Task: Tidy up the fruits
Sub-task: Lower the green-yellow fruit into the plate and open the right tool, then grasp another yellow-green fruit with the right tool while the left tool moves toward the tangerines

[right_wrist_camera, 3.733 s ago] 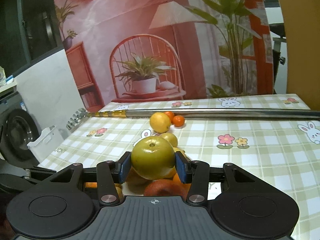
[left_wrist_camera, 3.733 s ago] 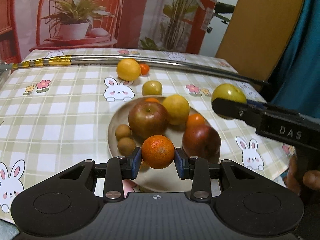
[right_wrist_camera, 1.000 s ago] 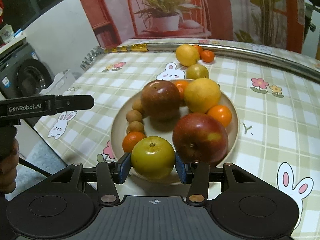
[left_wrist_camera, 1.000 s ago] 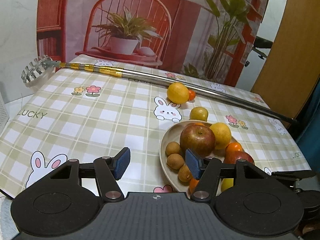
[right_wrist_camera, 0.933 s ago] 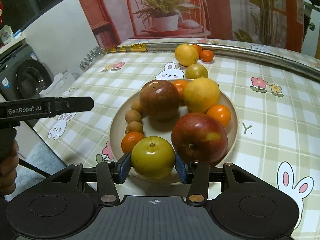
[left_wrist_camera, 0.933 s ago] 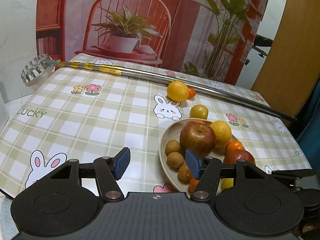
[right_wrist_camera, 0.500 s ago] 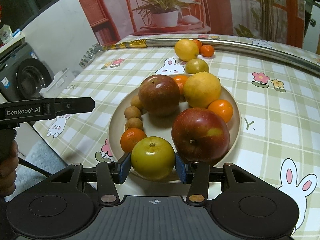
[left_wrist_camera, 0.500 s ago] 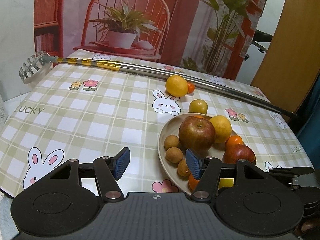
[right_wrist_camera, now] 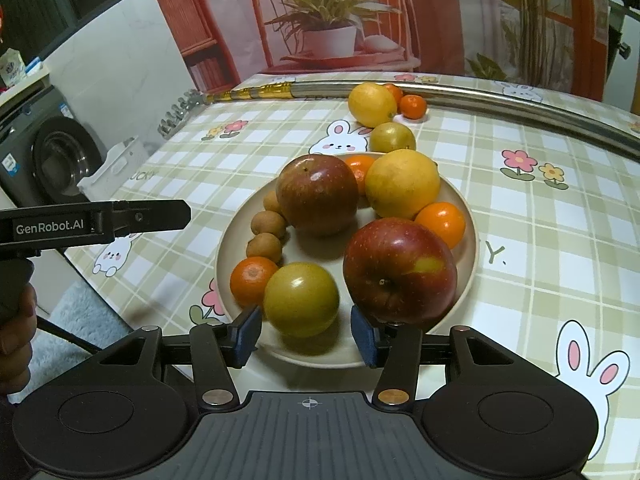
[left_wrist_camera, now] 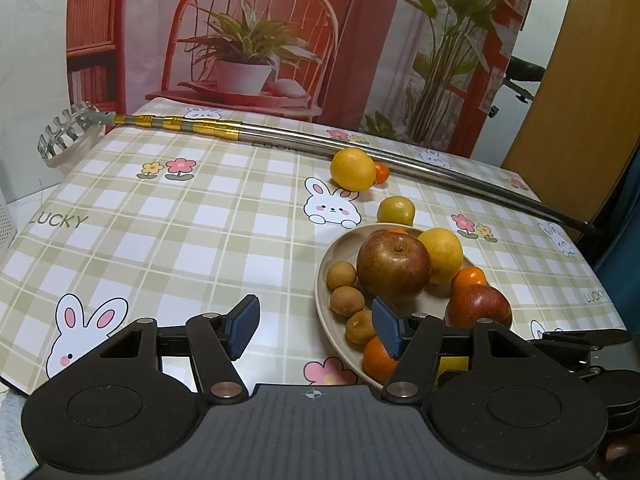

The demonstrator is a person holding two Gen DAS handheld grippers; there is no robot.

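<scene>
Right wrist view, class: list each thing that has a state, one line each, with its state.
Right hand-held gripper: open, holding nothing.
Left hand-held gripper: beside the plate, jaw state unclear here.
Green apple: released, resting on the plate.
Plate: loaded with fruit.
Small green fruit: on the tablecloth, outside the plate.
Lemon: on the tablecloth by the metal pole.

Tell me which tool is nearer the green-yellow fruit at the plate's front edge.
Right. The right tool is open just behind the green-yellow fruit; the left tool is open off the plate's side.
</scene>
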